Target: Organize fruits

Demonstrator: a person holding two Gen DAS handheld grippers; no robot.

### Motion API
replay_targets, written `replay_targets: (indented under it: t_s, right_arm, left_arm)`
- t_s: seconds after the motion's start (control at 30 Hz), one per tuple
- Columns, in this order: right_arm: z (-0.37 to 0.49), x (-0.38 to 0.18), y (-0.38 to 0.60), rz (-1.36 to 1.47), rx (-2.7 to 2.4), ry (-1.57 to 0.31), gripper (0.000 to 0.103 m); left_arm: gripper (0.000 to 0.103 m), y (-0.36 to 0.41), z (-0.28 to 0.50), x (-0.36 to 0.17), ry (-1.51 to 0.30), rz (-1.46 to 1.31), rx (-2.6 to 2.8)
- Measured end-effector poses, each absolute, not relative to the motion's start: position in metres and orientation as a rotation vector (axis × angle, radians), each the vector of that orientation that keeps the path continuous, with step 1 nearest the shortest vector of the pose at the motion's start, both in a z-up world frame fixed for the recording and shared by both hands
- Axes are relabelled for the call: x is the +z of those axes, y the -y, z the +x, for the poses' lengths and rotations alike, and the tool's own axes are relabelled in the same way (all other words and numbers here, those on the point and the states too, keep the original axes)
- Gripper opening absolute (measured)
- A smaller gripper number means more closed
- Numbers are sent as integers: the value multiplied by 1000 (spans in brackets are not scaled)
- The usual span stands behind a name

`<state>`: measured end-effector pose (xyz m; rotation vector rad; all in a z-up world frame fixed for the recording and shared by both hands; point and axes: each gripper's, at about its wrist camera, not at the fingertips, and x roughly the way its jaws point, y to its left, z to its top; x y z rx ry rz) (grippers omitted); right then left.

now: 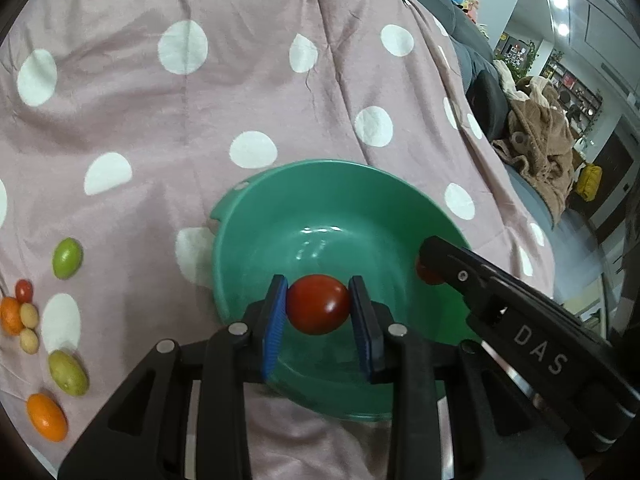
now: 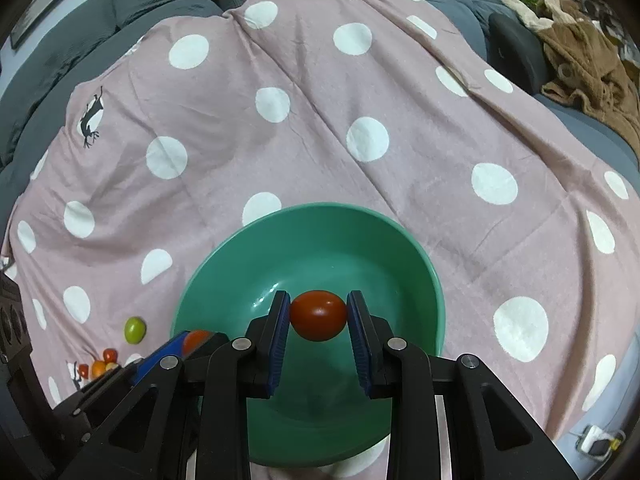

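A green bowl (image 1: 256,240) sits on a pink polka-dot cloth; it also shows in the right wrist view (image 2: 224,272). My left gripper (image 1: 318,306) is shut on a red tomato (image 1: 318,304) and holds it over the bowl. My right gripper (image 2: 318,314) is shut on another red tomato (image 2: 318,315), also over the bowl. In the left wrist view the right gripper (image 1: 430,270) reaches in from the right with its tomato (image 1: 426,274) mostly hidden. In the right wrist view the left gripper (image 2: 196,340) shows at lower left with its tomato (image 2: 196,339).
Loose fruits lie on the cloth to the left: a green one (image 1: 67,258), a small red tomato (image 1: 24,290), orange ones (image 1: 46,416), yellowish ones (image 1: 68,372). The green one also shows in the right wrist view (image 2: 134,330). A brown blanket (image 1: 540,140) lies at the right.
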<state>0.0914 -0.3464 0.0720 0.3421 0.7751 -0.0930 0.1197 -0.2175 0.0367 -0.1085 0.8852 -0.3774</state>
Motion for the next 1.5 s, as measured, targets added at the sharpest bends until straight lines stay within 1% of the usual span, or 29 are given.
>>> replay_targets:
  t_s: [0.07, 0.1, 0.13, 0.2, 0.23, 0.47, 0.67, 0.87, 0.97, 1.1, 1.17, 1.23, 1.4, 1.47, 1.5]
  right_arm:
    - [93, 73, 347, 348, -79, -775, 32]
    - [93, 74, 347, 354, -70, -768, 36]
    - [93, 75, 347, 357, -65, -763, 43]
    - [90, 78, 346, 360, -64, -747, 52]
    - [89, 80, 345, 358, -63, -738, 52]
    - [87, 87, 329, 340, -17, -720, 52]
    - [88, 90, 308, 324, 41, -723, 52]
    - [90, 88, 269, 253, 130, -733, 52]
    - [90, 84, 246, 197, 188, -740, 52]
    - [94, 75, 212, 132, 238, -778, 52]
    - [97, 69, 193, 108, 283, -805, 52]
    - [102, 64, 173, 106, 350, -841, 52]
    - [139, 53, 126, 196, 511, -970, 51]
    - [156, 46, 101, 179, 525, -1013, 50]
    - [164, 43, 87, 162, 531, -1024, 46]
  left_arm:
    - [38, 214, 119, 40, -882, -121, -378]
    - [46, 211, 116, 43, -871, -120, -370]
    - [54, 209, 114, 45, -862, -112, -360]
    - [60, 199, 108, 51, -834, -104, -344]
    - [63, 194, 105, 54, -825, -107, -338]
    - [66, 127, 84, 75, -796, -159, -211]
    - [66, 40, 60, 86, -768, -163, 16]
    - [66, -59, 44, 76, -708, -284, 230]
    - [65, -97, 45, 60, -754, -347, 335]
    - [64, -121, 40, 56, -736, -418, 352]
    - [56, -126, 40, 55, -731, -446, 320]
    - [45, -130, 47, 50, -753, -472, 292]
    - [28, -136, 79, 27, -836, -525, 259]
    - [27, -136, 86, 18, -857, -537, 243]
    - [27, -136, 90, 15, -860, -548, 240]
